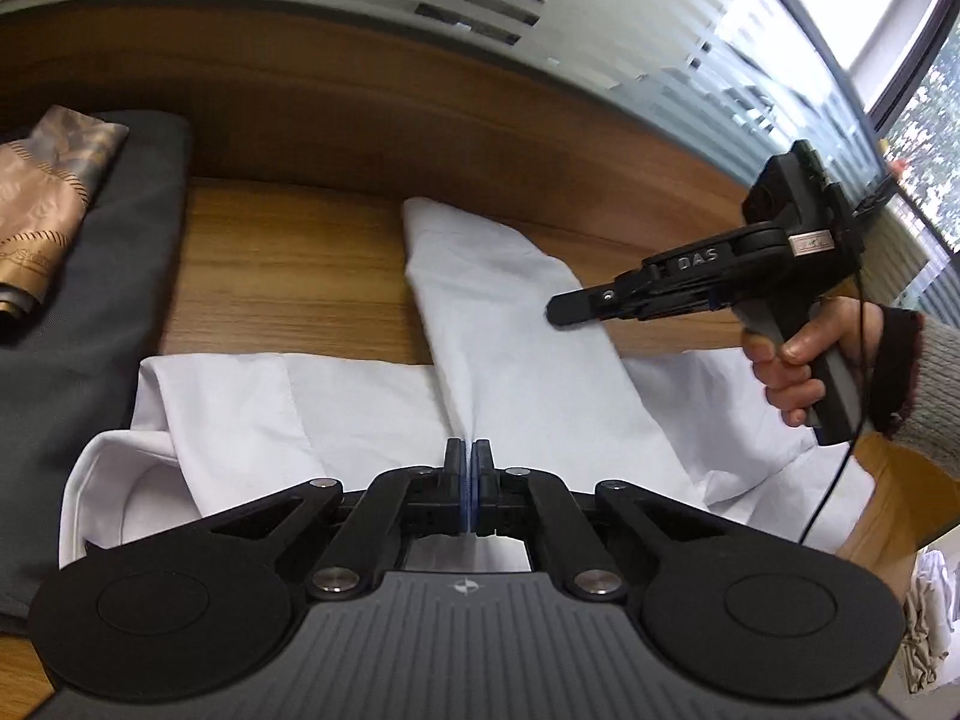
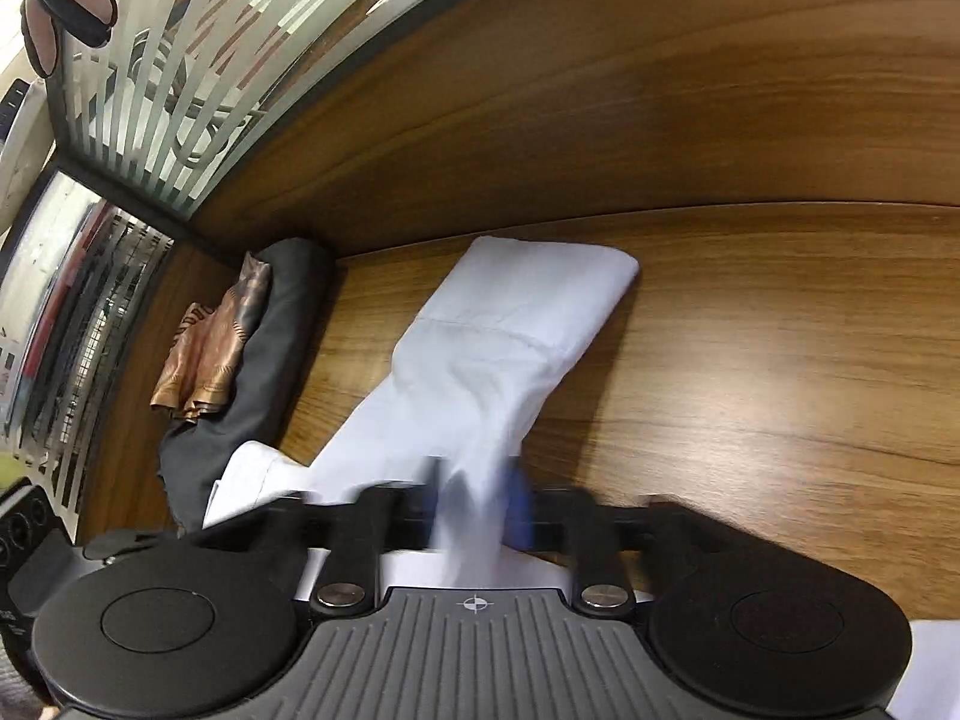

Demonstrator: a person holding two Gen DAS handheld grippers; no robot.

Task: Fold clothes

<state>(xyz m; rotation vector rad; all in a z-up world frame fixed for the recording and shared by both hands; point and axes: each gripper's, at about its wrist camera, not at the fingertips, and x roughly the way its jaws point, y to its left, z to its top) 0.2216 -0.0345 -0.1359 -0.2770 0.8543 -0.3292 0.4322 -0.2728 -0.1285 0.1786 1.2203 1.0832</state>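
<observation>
A white shirt (image 1: 360, 408) lies spread on the wooden table (image 1: 288, 264). Its long sleeve (image 1: 480, 276) reaches away toward the back panel, and the right wrist view shows the sleeve (image 2: 510, 324) folded over at its far end. My left gripper (image 1: 468, 456) is shut, pinching the shirt fabric where the sleeve meets the body. A hand (image 1: 792, 372) holds my right gripper (image 1: 561, 309) at the sleeve's right edge. In its own view the right gripper (image 2: 483, 498) is blurred. Its fingers stand apart, with white cloth running up between them.
A folded grey garment (image 1: 108, 300) lies at the left with a bronze patterned cloth (image 1: 42, 210) on top. A wooden back panel (image 1: 360, 90) and a striped glass partition (image 1: 480, 0) close the far side. Bare tabletop (image 2: 780, 360) lies right of the sleeve. Pale cloth (image 1: 930, 618) is heaped low on the right.
</observation>
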